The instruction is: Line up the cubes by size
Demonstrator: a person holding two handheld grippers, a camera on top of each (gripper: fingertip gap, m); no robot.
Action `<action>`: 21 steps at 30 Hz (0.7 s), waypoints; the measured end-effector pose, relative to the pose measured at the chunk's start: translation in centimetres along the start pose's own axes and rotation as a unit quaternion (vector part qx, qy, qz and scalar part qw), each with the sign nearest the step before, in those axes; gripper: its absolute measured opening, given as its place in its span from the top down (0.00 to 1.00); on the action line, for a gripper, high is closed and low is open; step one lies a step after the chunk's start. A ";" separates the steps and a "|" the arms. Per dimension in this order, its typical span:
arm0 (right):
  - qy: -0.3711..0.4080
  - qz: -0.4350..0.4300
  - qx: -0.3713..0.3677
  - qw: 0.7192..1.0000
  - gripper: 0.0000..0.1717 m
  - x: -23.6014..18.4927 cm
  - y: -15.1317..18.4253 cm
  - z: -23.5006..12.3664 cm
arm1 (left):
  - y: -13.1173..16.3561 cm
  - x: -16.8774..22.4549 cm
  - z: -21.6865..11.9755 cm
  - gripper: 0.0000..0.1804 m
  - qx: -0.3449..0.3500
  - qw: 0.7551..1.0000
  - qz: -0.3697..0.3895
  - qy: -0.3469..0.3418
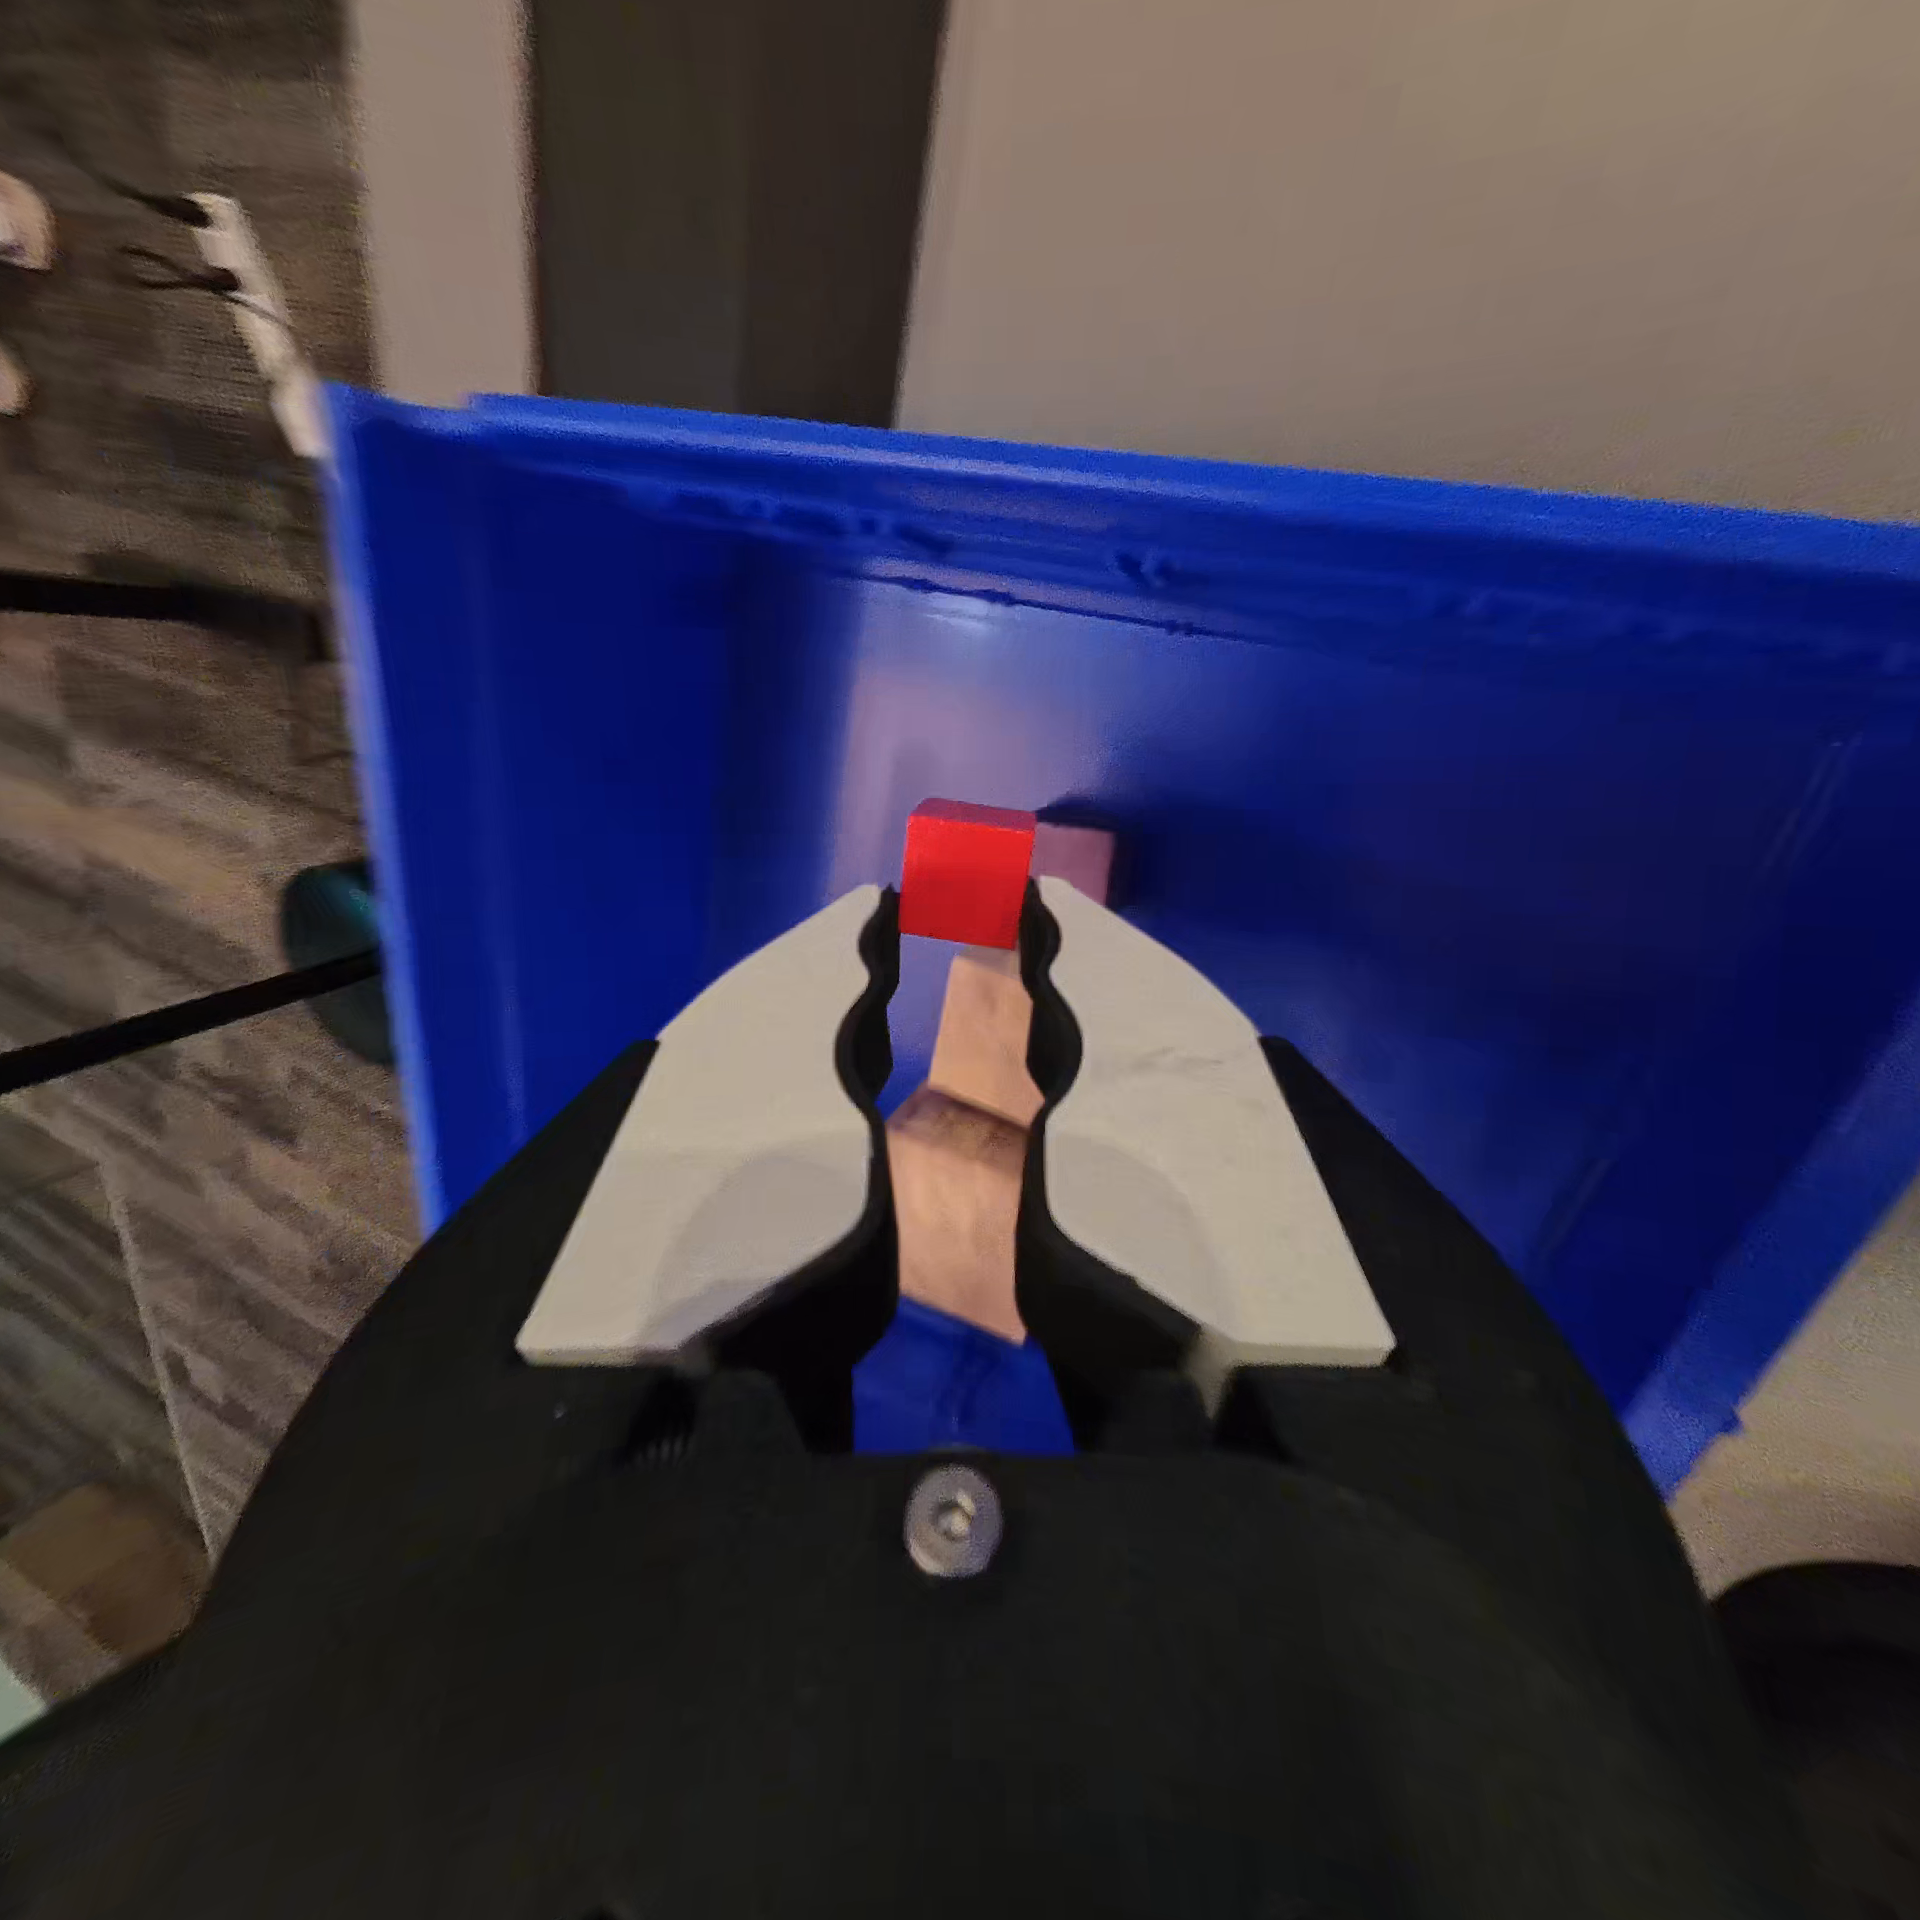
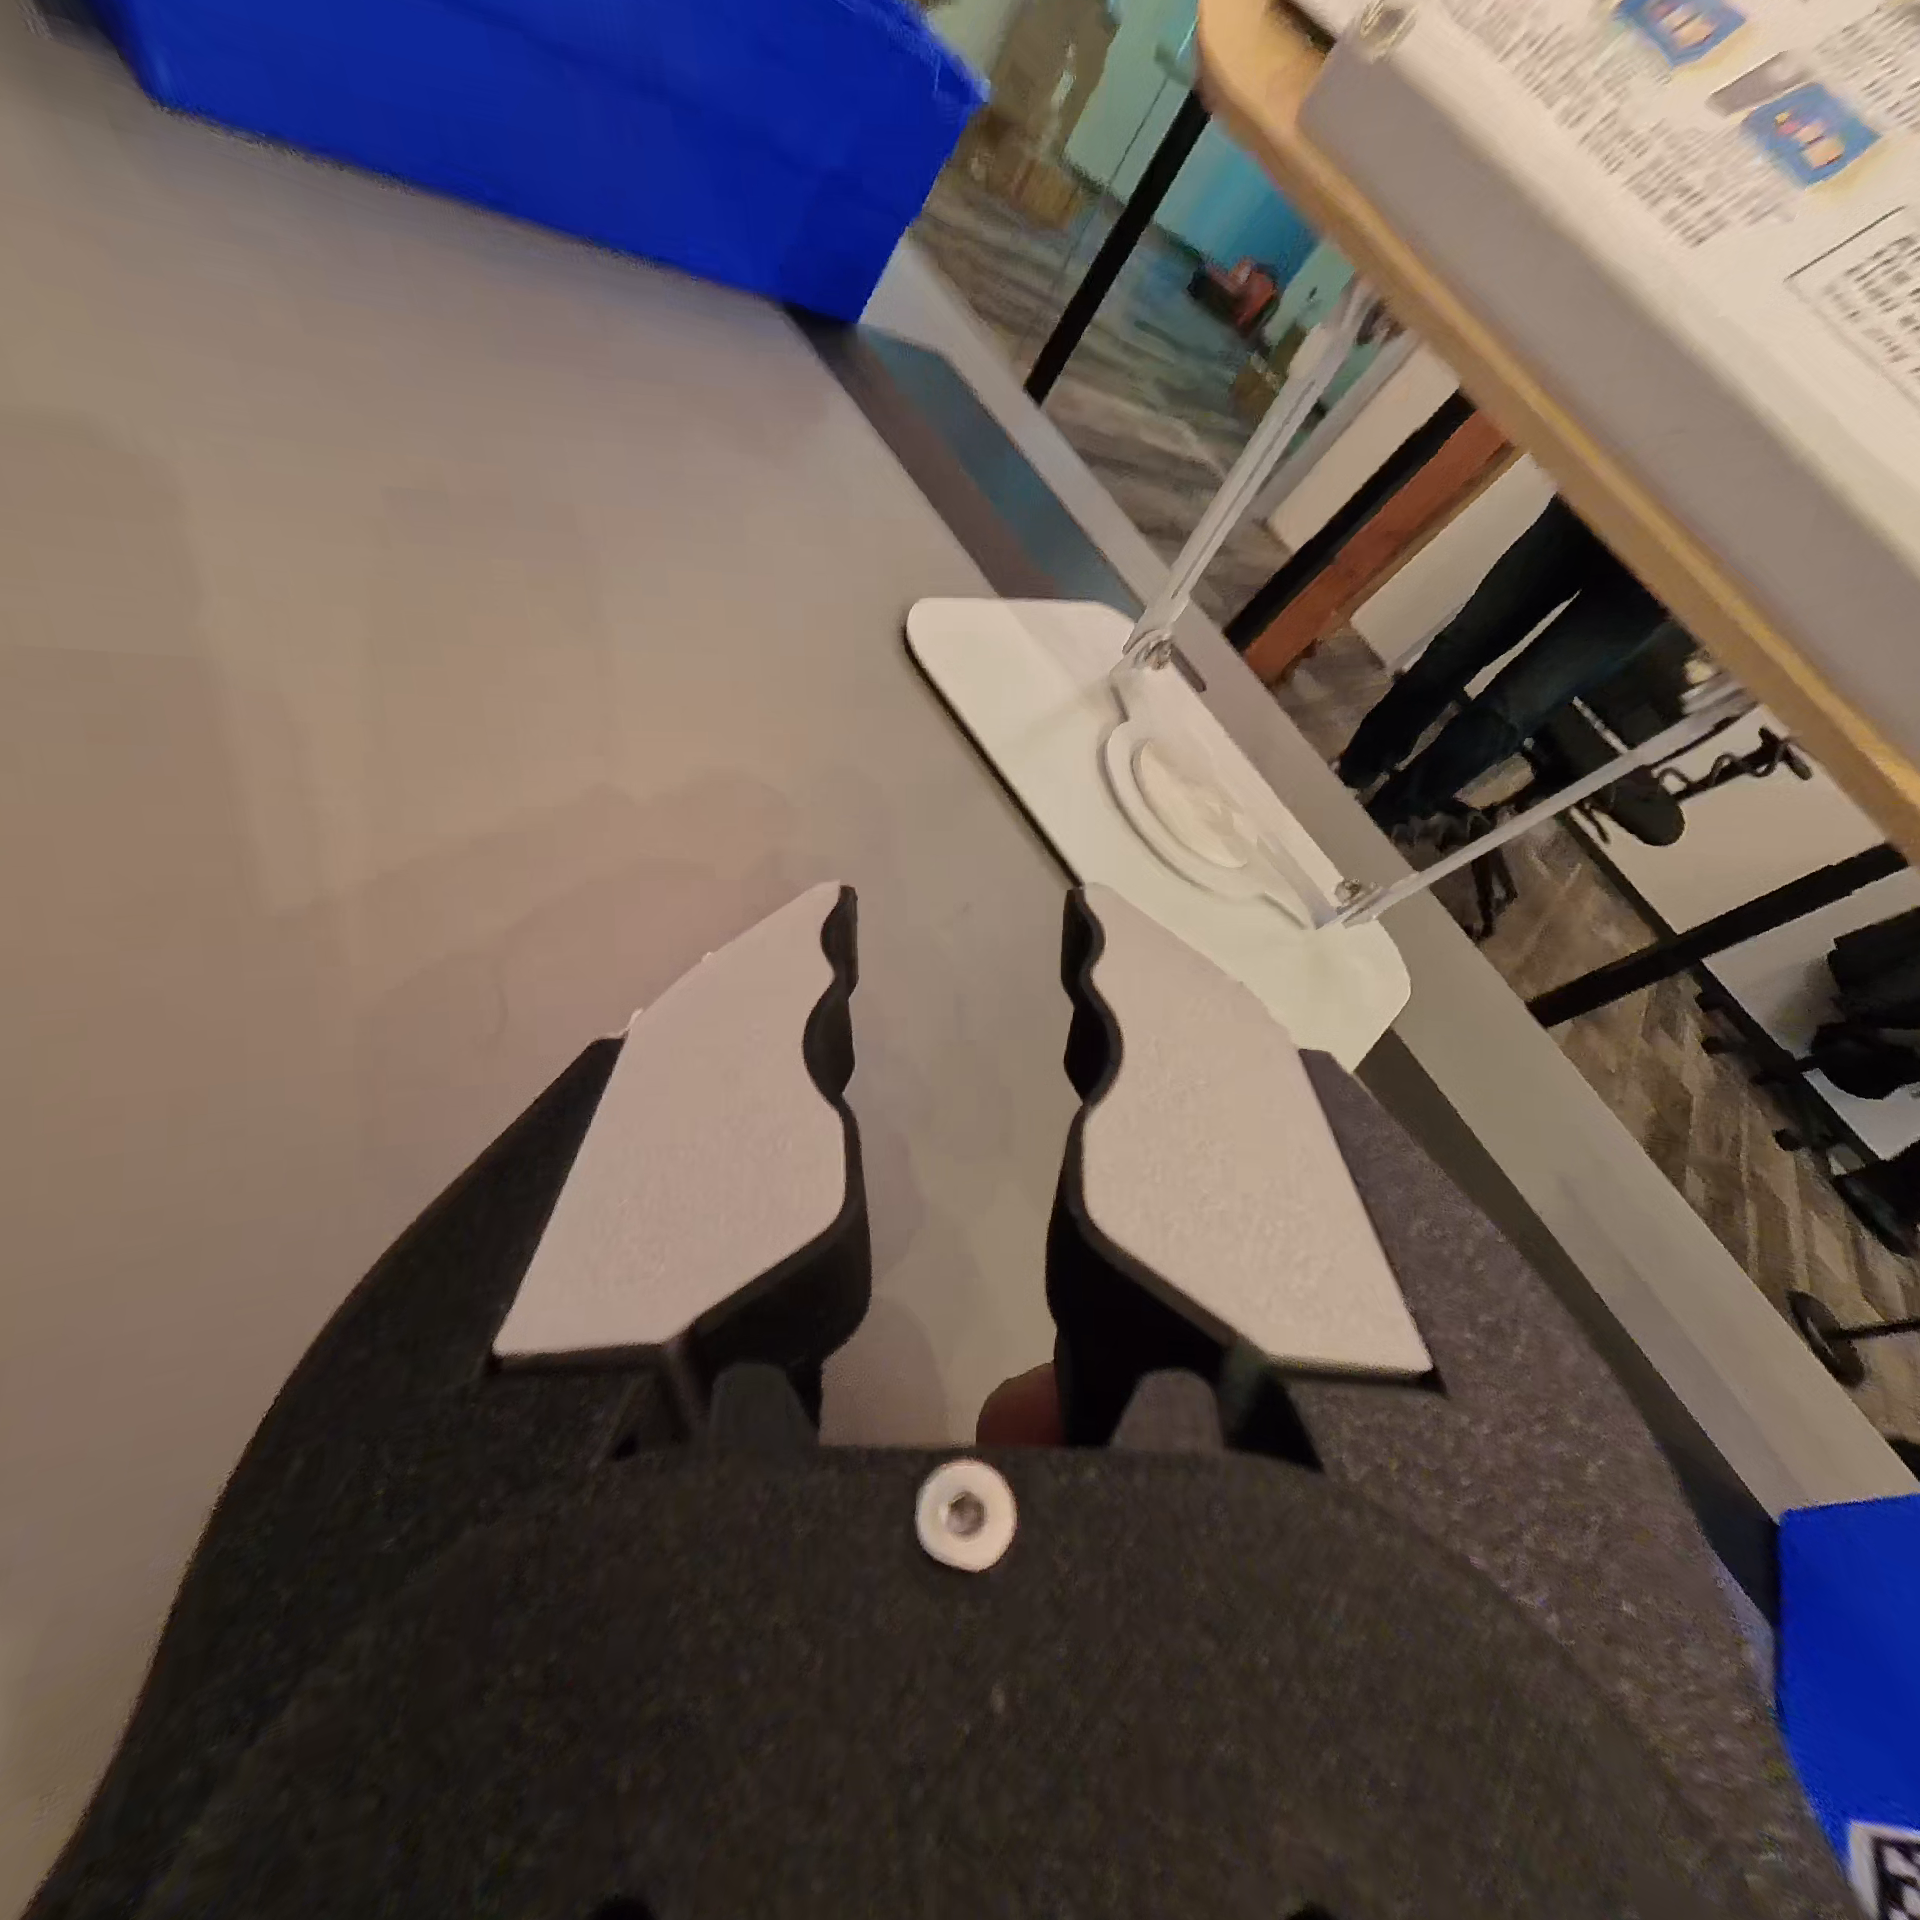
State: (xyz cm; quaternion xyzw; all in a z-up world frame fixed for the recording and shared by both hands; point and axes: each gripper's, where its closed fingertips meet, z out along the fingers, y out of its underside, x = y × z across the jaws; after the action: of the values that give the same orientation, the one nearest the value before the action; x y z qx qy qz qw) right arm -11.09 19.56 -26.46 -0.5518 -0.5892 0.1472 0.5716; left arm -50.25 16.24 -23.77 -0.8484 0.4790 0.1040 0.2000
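Observation:
In the left wrist view my left gripper (image 1: 964, 902) reaches into a blue bin (image 1: 582, 790). Its two fingertips are closed on the sides of a small red cube (image 1: 966, 878). A pale wooden block (image 1: 985, 1029) and a second wooden block (image 1: 956, 1216) lie on the bin floor below the fingers. A pinkish cube (image 1: 1081, 860) sits just behind the red one, against the bin wall. In the right wrist view my right gripper (image 2: 960, 925) is open and empty above the grey table (image 2: 416, 623).
The blue bin (image 2: 582, 135) stands at the far end of the table in the right wrist view. A white stand base (image 2: 1029, 707) with clear rods sits at the table's right edge. Another blue object (image 2: 1849, 1662) is at the lower right. A person's legs show beyond the table. The grippers' ends are close to 40 cm from one another. The pale wooden block (image 1: 985, 1029) lies some 8 cm from my left tips, 45 cm from my right tips.

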 end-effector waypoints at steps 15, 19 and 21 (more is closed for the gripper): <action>-0.125 -0.070 0.305 0.941 0.80 2.5 -21.6 -7.0 | -25.7 11.1 -19.3 0.88 0.432 0.885 0.116 -0.128; -0.136 -0.074 0.339 0.928 0.82 2.9 -22.9 -8.5 | -30.1 14.0 -20.1 0.88 0.493 0.853 0.137 -0.103; -0.137 -0.081 0.344 0.925 0.83 2.9 -22.9 -8.9 | -31.5 15.0 -20.1 0.88 0.516 0.841 0.141 -0.083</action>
State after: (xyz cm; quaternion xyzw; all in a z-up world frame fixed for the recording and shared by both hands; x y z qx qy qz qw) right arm -13.90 9.94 -3.86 -0.2460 -0.6178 0.3678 0.6501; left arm -15.87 10.34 -3.70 -0.5335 0.5596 -0.0616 0.6312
